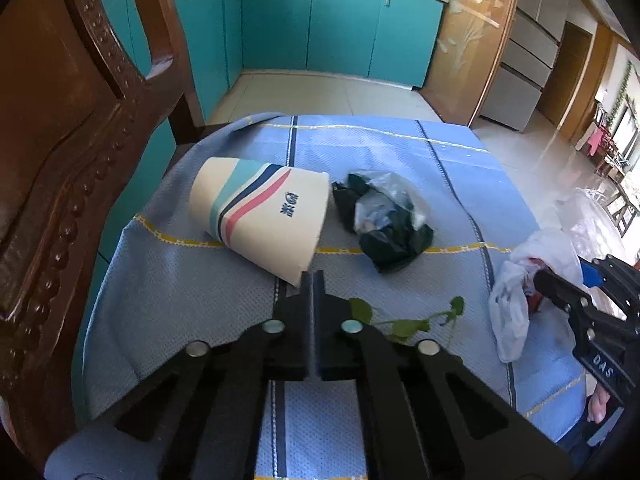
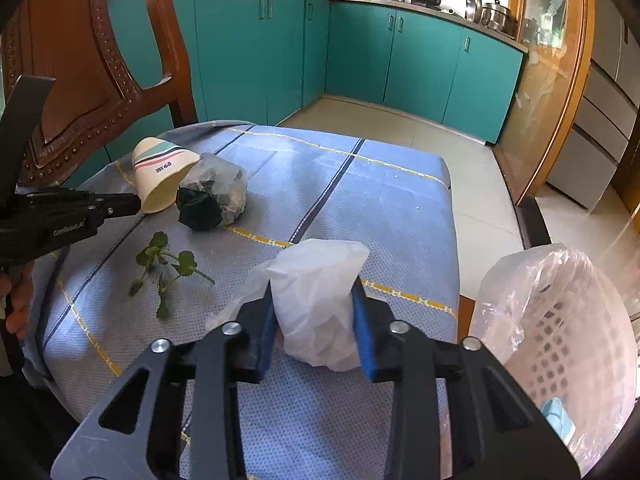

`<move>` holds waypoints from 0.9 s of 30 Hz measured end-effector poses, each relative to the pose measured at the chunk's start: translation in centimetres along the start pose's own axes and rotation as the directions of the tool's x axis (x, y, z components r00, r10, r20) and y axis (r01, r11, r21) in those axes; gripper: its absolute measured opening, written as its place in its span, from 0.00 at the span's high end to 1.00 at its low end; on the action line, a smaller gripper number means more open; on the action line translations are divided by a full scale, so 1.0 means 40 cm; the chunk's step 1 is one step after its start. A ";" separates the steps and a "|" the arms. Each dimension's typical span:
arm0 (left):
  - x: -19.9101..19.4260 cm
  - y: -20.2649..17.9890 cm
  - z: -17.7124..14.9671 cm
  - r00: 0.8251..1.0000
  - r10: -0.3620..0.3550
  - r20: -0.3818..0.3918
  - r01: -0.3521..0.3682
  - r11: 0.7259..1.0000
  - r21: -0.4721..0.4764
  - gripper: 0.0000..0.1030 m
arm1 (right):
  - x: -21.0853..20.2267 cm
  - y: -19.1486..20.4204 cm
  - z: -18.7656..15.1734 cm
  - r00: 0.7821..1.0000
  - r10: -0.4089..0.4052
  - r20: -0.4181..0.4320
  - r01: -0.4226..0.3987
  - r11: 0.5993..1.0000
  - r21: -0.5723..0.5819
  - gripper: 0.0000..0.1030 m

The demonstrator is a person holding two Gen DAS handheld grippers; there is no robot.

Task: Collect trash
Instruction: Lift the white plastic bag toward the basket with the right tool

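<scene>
White crumpled plastic point(image 2: 316, 300) is clamped upright between the right gripper point(image 2: 314, 300) pads, over the blue cloth point(image 2: 360, 208). Left gripper point(image 1: 313, 280) fingers are pressed together at the tipped paper cup point(image 1: 260, 216) rim.

A table covered by a blue checked tablecloth point(image 2: 384, 216) with yellow and navy lines carries the things. Toward its far left corner a striped paper cup point(image 1: 260, 216) lies on its side, its mouth just beside a crumpled dark green and clear plastic bag point(image 1: 384, 220). Nearer, a leafy green sprig point(image 2: 168, 268) lies flat. A crumpled white plastic bag point(image 2: 320, 300) sits on the cloth near the right edge.
</scene>
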State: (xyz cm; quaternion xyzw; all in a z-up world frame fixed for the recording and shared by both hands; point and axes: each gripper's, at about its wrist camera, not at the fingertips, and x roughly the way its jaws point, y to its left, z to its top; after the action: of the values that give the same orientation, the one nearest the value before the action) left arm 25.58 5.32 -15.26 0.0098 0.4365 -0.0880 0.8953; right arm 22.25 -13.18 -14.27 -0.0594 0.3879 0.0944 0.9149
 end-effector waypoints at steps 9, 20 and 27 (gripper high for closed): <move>-0.052 -0.012 -0.031 0.999 -0.036 0.039 0.036 0.999 0.005 0.99 | -0.007 -0.008 -0.004 1.000 0.009 0.003 -0.009 1.000 0.021 0.69; -0.083 -0.040 -0.068 0.995 -0.076 0.063 0.075 0.997 0.012 0.98 | -0.030 -0.021 -0.001 0.999 0.044 0.030 -0.046 0.997 0.065 0.69; -0.073 0.005 -0.046 0.994 -0.065 0.091 0.074 0.992 -0.098 0.42 | -0.044 -0.028 -0.002 0.997 0.069 0.036 -0.071 0.994 0.084 0.69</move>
State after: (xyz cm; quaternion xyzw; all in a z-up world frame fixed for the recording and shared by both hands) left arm 22.43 6.13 -14.14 -0.0548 0.4007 -0.0972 0.9094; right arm 21.24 -14.50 -13.04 -0.0053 0.3783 0.1109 0.9190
